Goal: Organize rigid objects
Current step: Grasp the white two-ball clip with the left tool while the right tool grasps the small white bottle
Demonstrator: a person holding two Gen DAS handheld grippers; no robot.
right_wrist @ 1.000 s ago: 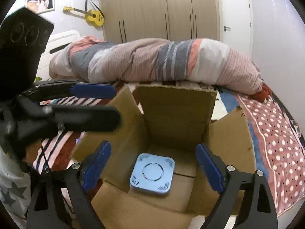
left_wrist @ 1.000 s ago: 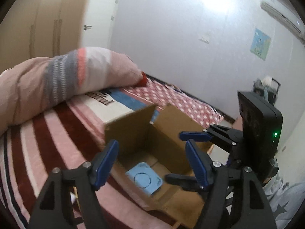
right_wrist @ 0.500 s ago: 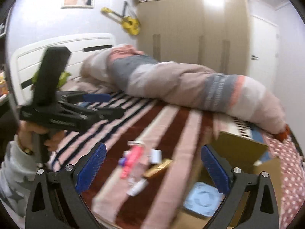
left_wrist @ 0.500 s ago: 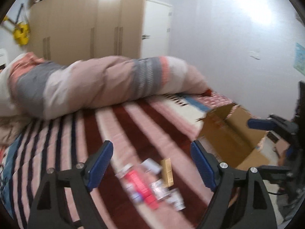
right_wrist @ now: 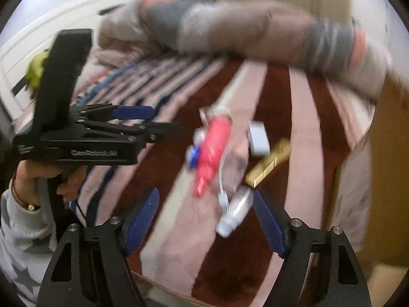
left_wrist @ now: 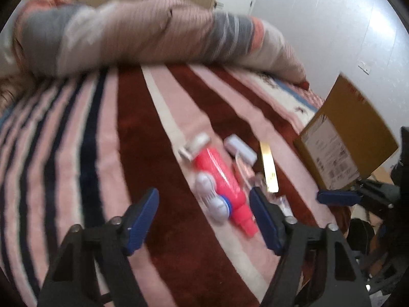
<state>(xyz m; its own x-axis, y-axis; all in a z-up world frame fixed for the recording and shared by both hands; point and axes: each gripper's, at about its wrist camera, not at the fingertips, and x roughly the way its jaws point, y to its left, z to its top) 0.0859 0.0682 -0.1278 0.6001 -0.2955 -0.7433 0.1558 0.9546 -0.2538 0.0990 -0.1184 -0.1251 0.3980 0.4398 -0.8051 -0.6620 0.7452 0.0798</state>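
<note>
A pile of small objects lies on the striped bedspread: a red bottle, a white-and-blue round case, a white box, a gold bar and a clear bottle. My left gripper is open and empty just short of the pile. My right gripper is open and empty, the clear bottle near its right finger. The left gripper also shows in the right wrist view. Both views are blurred.
A cardboard box stands at the right of the pile. A rolled striped duvet lies across the far side of the bed. A wardrobe and a white wall are behind.
Both grippers have swung left from above the cardboard box with the blue device inside to the pile of objects on the bed, and moved closer to it. Both stay open.
</note>
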